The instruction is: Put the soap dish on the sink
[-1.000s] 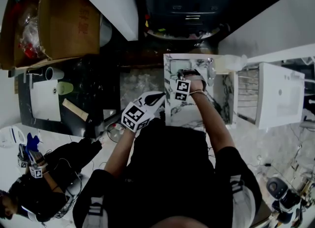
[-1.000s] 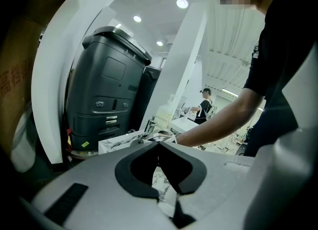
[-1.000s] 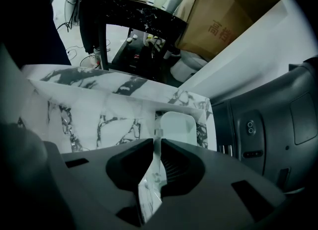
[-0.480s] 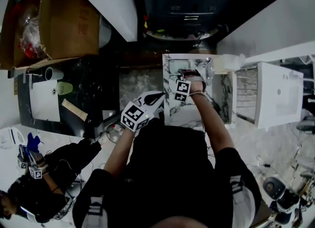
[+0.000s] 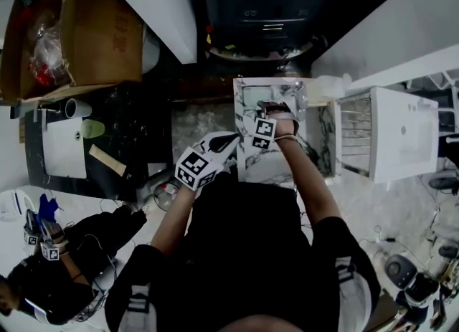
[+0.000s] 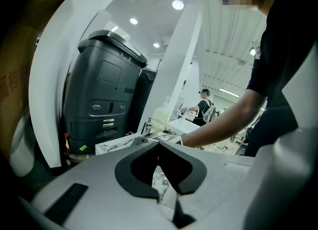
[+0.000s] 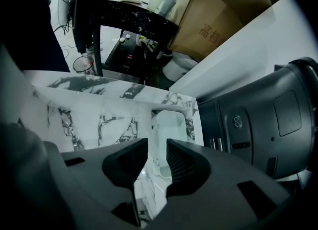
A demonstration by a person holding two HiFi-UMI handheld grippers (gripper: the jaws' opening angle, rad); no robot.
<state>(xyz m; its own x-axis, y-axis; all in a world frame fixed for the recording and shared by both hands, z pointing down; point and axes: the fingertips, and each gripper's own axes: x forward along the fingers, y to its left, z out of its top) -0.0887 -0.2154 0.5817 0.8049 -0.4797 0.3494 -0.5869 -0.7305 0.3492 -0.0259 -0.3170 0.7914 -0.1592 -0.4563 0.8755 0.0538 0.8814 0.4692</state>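
The soap dish [image 5: 254, 96] [image 7: 171, 122], a pale rectangular tray, lies flat on the white marble sink top [image 5: 269, 162] [image 7: 99, 119] near its far left corner. My right gripper [image 5: 271, 105] [image 7: 157, 147] points down at it. Its jaws are opening, the dish's near end shows in the gap between them, and the pads stand clear of it. My left gripper [image 5: 233, 139] [image 6: 159, 143] hangs beside the sink top's left edge, its jaws shut with nothing in them.
A chrome faucet [image 5: 306, 100] stands at the sink top's far right. Behind the sink is a dark grey machine [image 5: 265, 8] [image 7: 268, 115]. A white rack cabinet [image 5: 391, 137] is to the right; a black table [image 5: 122, 130] and a cardboard box [image 5: 93, 29] are to the left.
Both grippers hold their places, the right one over the dish at the far corner. The head view has shifted slightly.
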